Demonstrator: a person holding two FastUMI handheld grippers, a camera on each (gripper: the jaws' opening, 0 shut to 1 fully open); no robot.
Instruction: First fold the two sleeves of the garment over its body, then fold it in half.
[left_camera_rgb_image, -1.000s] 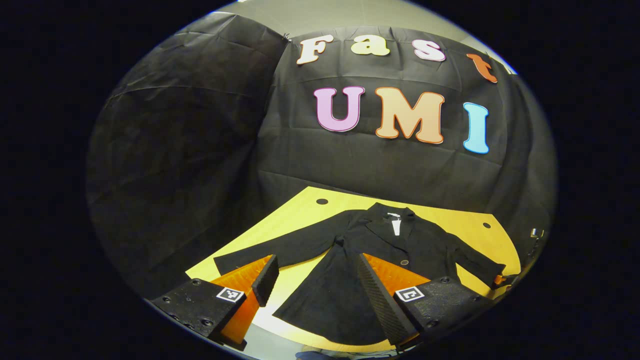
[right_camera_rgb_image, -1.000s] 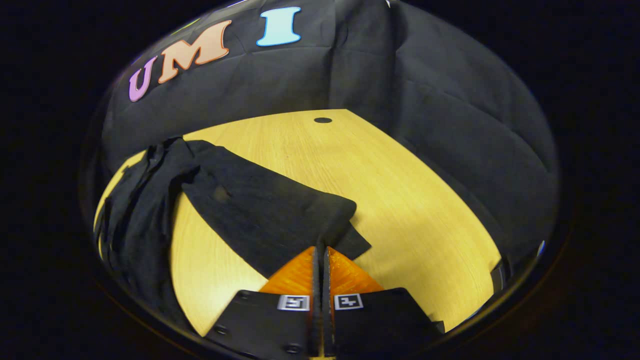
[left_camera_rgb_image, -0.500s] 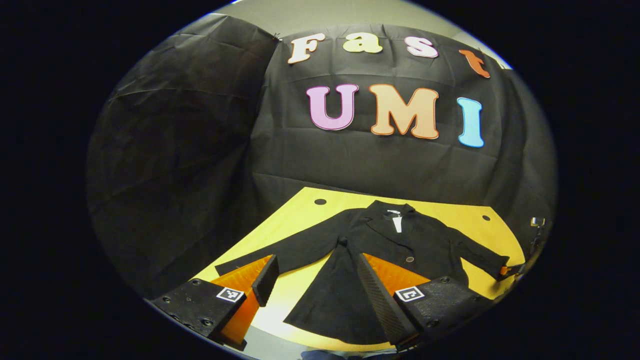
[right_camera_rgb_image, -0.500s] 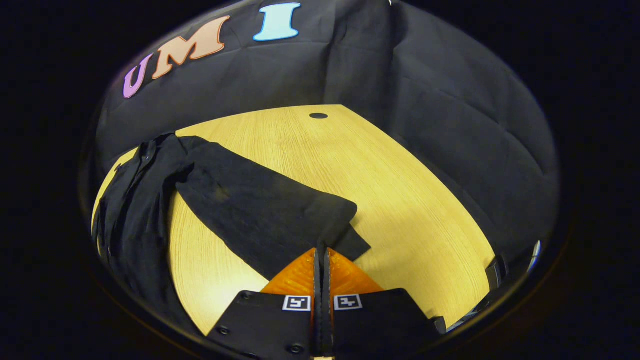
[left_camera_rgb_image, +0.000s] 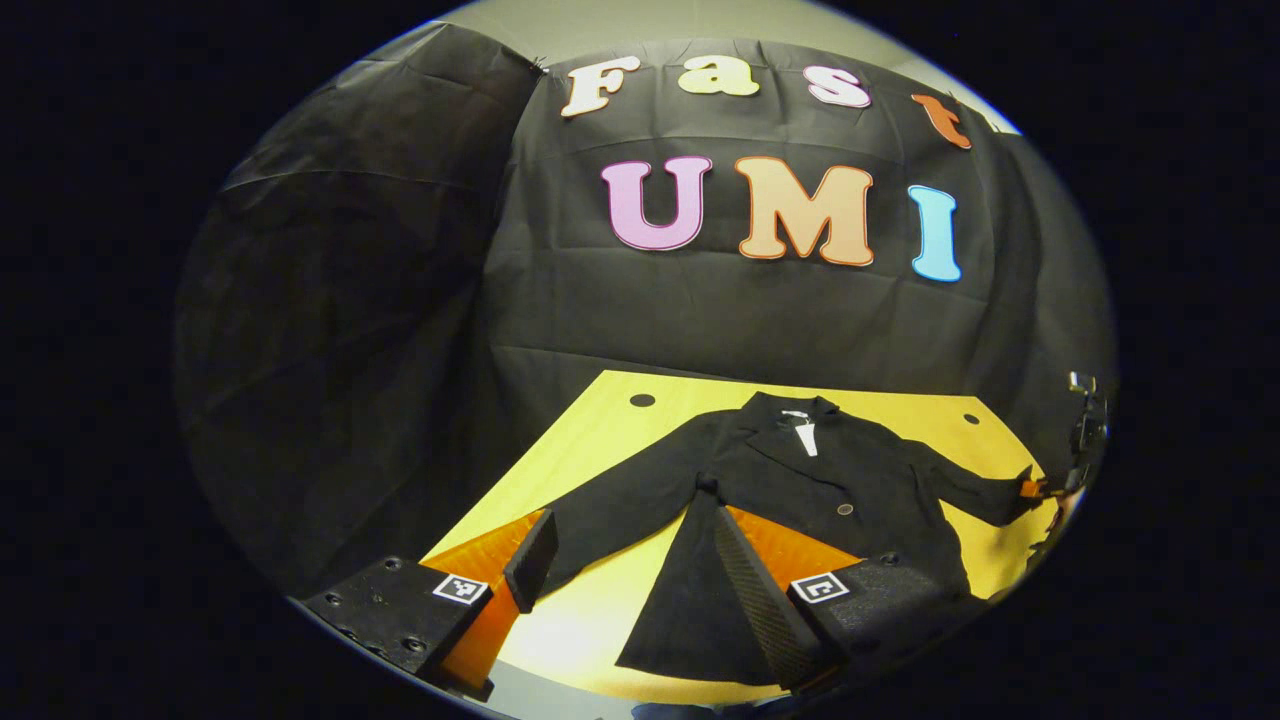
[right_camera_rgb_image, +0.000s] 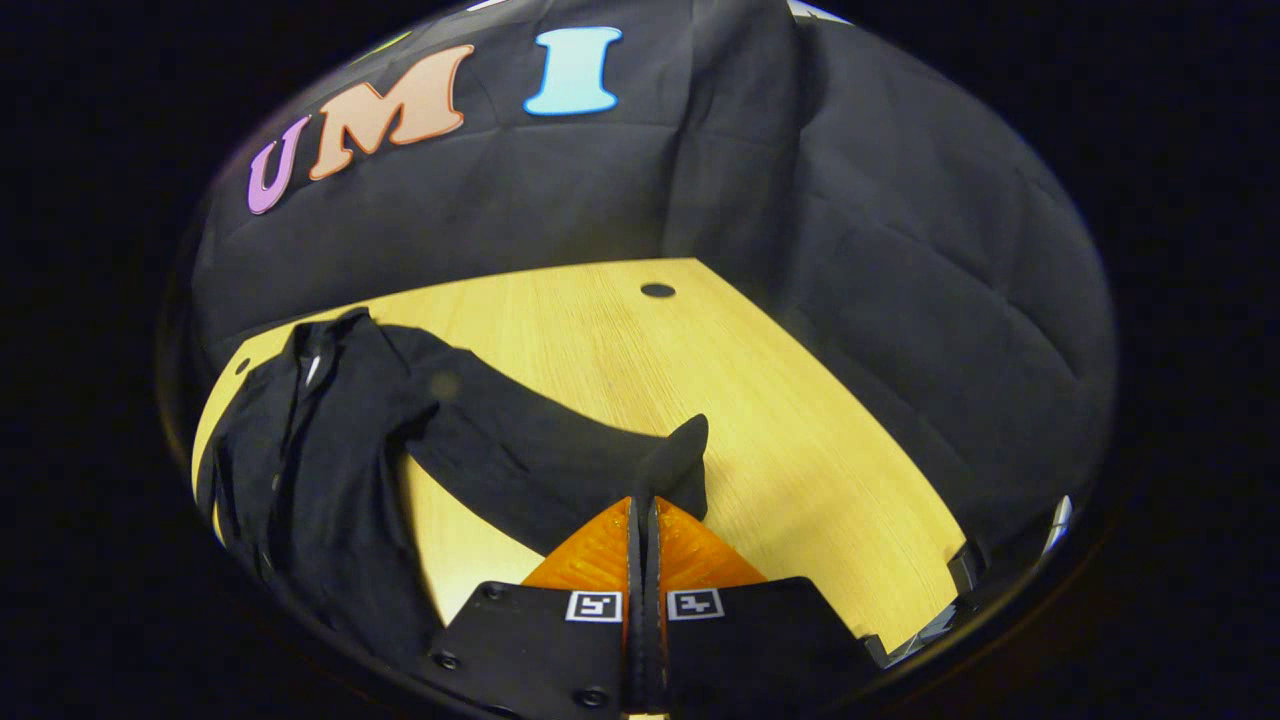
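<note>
A black coat (left_camera_rgb_image: 800, 480) lies face up on the yellow wooden table (left_camera_rgb_image: 590, 610), collar toward the booth wall. My left gripper (left_camera_rgb_image: 630, 560) hovers open above the coat's near sleeve (left_camera_rgb_image: 620, 505) and hem, holding nothing. In the right gripper view my right gripper (right_camera_rgb_image: 643, 505) is shut on the cuff of the other sleeve (right_camera_rgb_image: 530, 455), which is lifted off the table (right_camera_rgb_image: 620, 340) and hangs in a sagging line back to the coat's body (right_camera_rgb_image: 300, 450). In the left gripper view, the right gripper (left_camera_rgb_image: 1030, 487) shows far off at that cuff.
Black cloth walls close in the table at the back and both sides. A small round hole (left_camera_rgb_image: 642, 400) sits near each back corner of the tabletop; the right gripper view has one such hole (right_camera_rgb_image: 657, 290). Bare wood lies right of the lifted sleeve.
My right gripper has raised the cuff off the table, and the flat sleeve now hangs curled. My left gripper stays open and has shifted a little leftward.
</note>
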